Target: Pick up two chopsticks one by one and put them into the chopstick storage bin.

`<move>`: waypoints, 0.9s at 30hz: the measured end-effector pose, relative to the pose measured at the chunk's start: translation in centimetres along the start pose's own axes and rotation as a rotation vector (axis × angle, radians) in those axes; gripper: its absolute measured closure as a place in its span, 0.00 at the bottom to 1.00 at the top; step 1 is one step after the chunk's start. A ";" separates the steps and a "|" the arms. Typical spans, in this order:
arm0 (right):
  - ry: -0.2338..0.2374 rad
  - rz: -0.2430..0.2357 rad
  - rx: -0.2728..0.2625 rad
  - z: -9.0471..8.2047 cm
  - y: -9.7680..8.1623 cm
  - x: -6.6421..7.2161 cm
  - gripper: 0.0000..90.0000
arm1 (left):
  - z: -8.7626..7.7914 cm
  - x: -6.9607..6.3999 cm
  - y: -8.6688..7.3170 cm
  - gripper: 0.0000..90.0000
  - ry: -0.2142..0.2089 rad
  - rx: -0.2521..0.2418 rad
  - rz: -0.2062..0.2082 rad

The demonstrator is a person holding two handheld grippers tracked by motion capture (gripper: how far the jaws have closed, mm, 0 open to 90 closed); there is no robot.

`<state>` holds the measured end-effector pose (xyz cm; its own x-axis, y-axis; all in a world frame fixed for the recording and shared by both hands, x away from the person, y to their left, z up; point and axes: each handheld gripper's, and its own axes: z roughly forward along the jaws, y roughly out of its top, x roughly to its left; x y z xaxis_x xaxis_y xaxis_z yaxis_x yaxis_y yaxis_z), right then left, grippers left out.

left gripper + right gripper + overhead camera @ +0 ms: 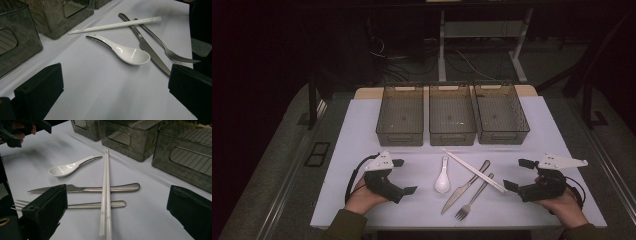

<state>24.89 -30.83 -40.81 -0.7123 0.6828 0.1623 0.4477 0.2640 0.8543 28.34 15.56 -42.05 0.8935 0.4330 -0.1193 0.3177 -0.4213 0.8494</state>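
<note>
1. On the white table cover, the person holds one gripper in each hand, and both hands rest near the front edge.
2. The left gripper is at the left side in the high view. Its jaws stand wide apart and nothing is between them; it is released.
3. The right gripper is at the right side in the high view. Its jaws are also spread wide and hold nothing.
4. Between the two grippers lie the utensils. The white spoon is nearest to the left gripper, with its bowl toward the person and its handle toward the bins.
5. The knife lies to the right of the spoon, and the fork lies just beside the knife, its tines toward the person.
6. The pair of white chopsticks lies across the handles of the knife and the fork and touches both.
7. In the right gripper view, the chopsticks cross over the knife and the fork, and the spoon lies apart behind them.
8. In the left gripper view, the spoon lies ahead between the jaws but well apart from them.
9. Three dark transparent bins stand in a row behind the utensils, side by side.
</note>
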 end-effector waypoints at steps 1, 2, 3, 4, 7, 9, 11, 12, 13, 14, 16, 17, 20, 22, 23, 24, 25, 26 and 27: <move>0.000 -0.001 -0.001 0.0 0.0 0.0 0.04 | 0.0 0.0 0.0 0.00 0.000 0.000 0.000; -0.001 0.001 -0.001 0.0 0.1 0.0 0.04 | 0.0 0.0 0.0 0.00 0.000 0.000 0.000; 0.002 0.004 -0.001 0.0 0.1 0.0 0.04 | 0.0 -0.1 0.0 0.00 0.000 -0.001 0.001; 0.002 0.004 0.000 0.0 0.1 0.1 0.04 | 0.0 -0.1 0.0 0.00 -0.001 -0.002 0.001; 0.004 0.005 0.000 0.0 0.2 0.1 0.04 | 0.0 -0.1 0.0 0.00 -0.004 0.002 0.002; 0.009 0.008 0.003 0.0 0.4 0.2 0.04 | 0.0 -0.1 0.0 0.00 -0.009 -0.003 -0.002; 0.009 0.010 0.003 0.1 0.6 0.2 0.04 | 0.0 -0.1 0.1 0.00 -0.020 -0.009 -0.011; 0.008 0.009 0.004 0.1 0.7 0.2 0.04 | 0.0 -0.1 0.1 0.00 -0.019 -0.009 -0.007; 0.007 0.012 0.005 0.1 0.8 0.2 0.04 | -0.1 -0.1 0.1 0.00 -0.021 -0.007 -0.004; 0.008 0.017 0.006 0.1 0.9 0.2 0.04 | -0.1 -0.1 0.1 0.00 -0.021 -0.007 -0.004; 0.008 0.014 0.009 0.2 1.0 0.2 0.04 | -0.1 -0.2 0.0 0.00 -0.022 -0.006 -0.005; 0.006 0.014 0.013 0.2 1.1 0.2 0.04 | -0.1 -0.3 0.1 0.00 -0.021 -0.012 -0.005; 0.004 0.012 0.020 0.4 1.4 0.3 0.04 | -0.1 -0.3 0.0 0.00 -0.023 -0.001 -0.001; 0.002 0.011 0.017 0.5 1.7 0.2 0.04 | -0.1 -0.3 0.0 0.00 -0.020 -0.004 -0.005; 0.001 0.010 0.020 0.6 1.8 0.2 0.04 | -0.1 -0.3 0.0 0.00 -0.019 -0.006 -0.005; 0.000 0.009 0.022 0.7 2.0 0.2 0.04 | -0.1 -0.3 0.0 0.00 -0.019 -0.010 -0.005; 0.002 0.009 0.023 0.8 2.1 0.2 0.04 | -0.1 -0.3 0.0 0.00 -0.019 -0.007 -0.002; 0.001 0.008 0.024 0.9 2.2 0.2 0.04 | -0.2 -0.3 0.0 0.00 -0.019 -0.006 -0.001; 0.002 0.008 0.025 1.0 2.2 0.2 0.04 | -0.2 -0.4 0.0 0.00 -0.018 -0.005 0.000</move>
<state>26.32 -29.44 -39.37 -0.7098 0.6836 0.1700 0.4668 0.2756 0.8403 27.96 15.52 -41.89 0.8991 0.4185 -0.1288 0.3163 -0.4175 0.8518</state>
